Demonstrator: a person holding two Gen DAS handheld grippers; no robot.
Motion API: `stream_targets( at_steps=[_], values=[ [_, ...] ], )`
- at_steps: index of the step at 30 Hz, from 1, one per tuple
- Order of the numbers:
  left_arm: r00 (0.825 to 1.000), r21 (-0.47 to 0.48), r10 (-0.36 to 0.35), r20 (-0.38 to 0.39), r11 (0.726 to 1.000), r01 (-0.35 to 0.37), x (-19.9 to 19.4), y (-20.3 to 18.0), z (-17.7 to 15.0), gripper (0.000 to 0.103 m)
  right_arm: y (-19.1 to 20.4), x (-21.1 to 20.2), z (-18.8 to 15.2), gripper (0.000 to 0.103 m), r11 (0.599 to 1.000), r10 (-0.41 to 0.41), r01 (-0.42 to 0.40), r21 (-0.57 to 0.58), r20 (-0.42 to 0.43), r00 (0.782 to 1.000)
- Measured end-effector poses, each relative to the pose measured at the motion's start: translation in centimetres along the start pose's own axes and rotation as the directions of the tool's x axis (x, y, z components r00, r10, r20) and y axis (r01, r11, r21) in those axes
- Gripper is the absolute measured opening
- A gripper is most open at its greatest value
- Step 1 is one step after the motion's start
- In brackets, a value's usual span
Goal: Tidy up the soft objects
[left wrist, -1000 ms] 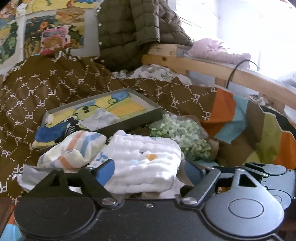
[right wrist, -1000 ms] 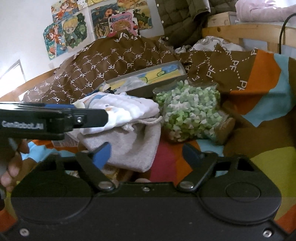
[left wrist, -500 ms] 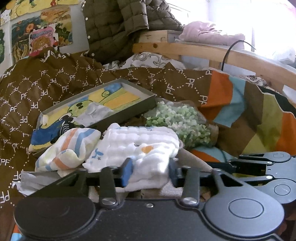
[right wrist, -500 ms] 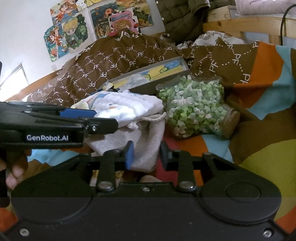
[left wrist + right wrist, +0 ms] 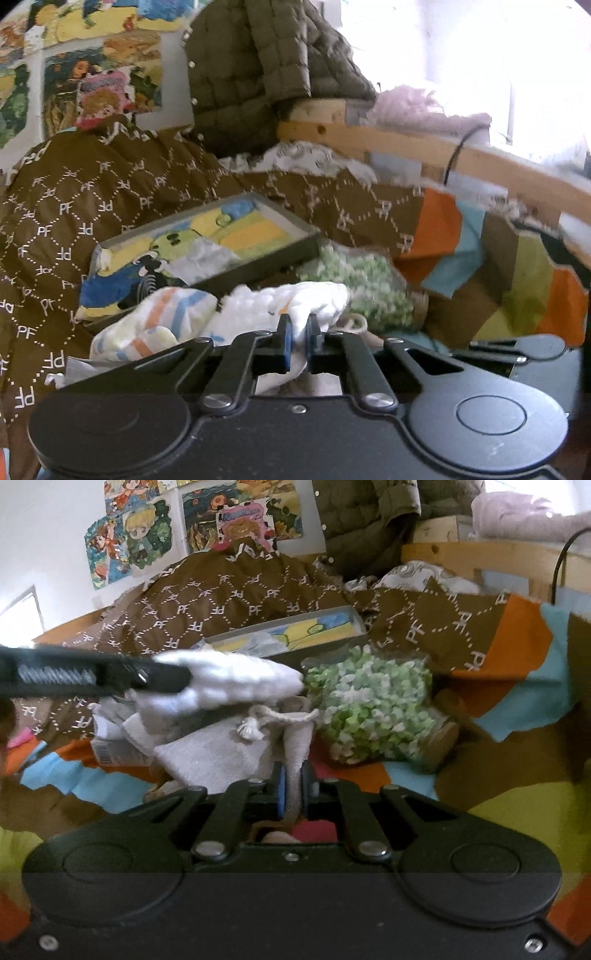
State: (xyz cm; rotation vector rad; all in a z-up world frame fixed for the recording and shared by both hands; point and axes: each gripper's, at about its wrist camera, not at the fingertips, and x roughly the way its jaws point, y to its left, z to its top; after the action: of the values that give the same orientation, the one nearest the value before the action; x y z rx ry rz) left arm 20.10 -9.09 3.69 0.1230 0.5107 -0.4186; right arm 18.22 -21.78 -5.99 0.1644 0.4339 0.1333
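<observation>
My left gripper [image 5: 298, 341] is shut on the near edge of a folded white quilted cloth [image 5: 295, 301] and holds it above the bed; the cloth also shows in the right wrist view [image 5: 236, 681], blurred, in that gripper's jaws. A striped white cloth [image 5: 159, 325] lies beside it on the left. My right gripper [image 5: 293, 788] is shut on the edge of a grey drawstring pouch [image 5: 229, 749] that lies on the bedspread under the white cloth.
A grey shallow box [image 5: 207, 247] with a colourful picture sits behind on the brown quilt [image 5: 74, 206]. A bag of green and white foam pieces [image 5: 373, 709] lies to the right. A wooden bed rail [image 5: 480, 158] and a quilted jacket [image 5: 266, 70] are behind.
Both grippers have closed from open: the left onto the white cloth, the right onto the grey pouch. The white cloth is now lifted a little.
</observation>
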Motion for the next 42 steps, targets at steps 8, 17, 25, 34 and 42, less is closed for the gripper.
stream_targets(
  at_steps=[8, 17, 25, 34, 42],
  values=[
    [0.999, -0.12, -0.014, 0.042, 0.993, 0.019, -3.5, 0.8, -0.2, 0.006, 0.7, -1.2, 0.5, 0.003, 0.994, -0.059, 0.063, -0.094, 0.046, 0.997],
    [0.997, -0.248, -0.031, 0.076, 0.968, 0.049, -6.0, 2.3, 0.3, 0.006, 2.3, -3.2, 1.5, 0.002, 0.972, -0.113, 0.146, -0.183, 0.176, 0.978],
    [0.992, -0.309, -0.033, 0.123, 0.949, 0.07, -7.0, 3.7, 1.6, 0.006, 2.7, -3.6, 2.0, 0.002, 0.96, -0.139, 0.188, -0.21, 0.225, 0.964],
    [0.992, -0.291, -0.05, 0.12, 0.953, 0.083, -6.8, 4.5, 5.1, 0.006, 3.7, -4.5, 3.6, 0.002, 0.929, -0.094, 0.197, -0.315, 0.315, 0.944],
    [0.992, -0.268, -0.019, 0.122, 0.962, 0.051, -5.7, 7.7, 10.9, 0.006, 3.1, -2.4, 7.6, 0.002, 0.883, -0.042, 0.195, -0.427, 0.341, 0.939]
  ],
)
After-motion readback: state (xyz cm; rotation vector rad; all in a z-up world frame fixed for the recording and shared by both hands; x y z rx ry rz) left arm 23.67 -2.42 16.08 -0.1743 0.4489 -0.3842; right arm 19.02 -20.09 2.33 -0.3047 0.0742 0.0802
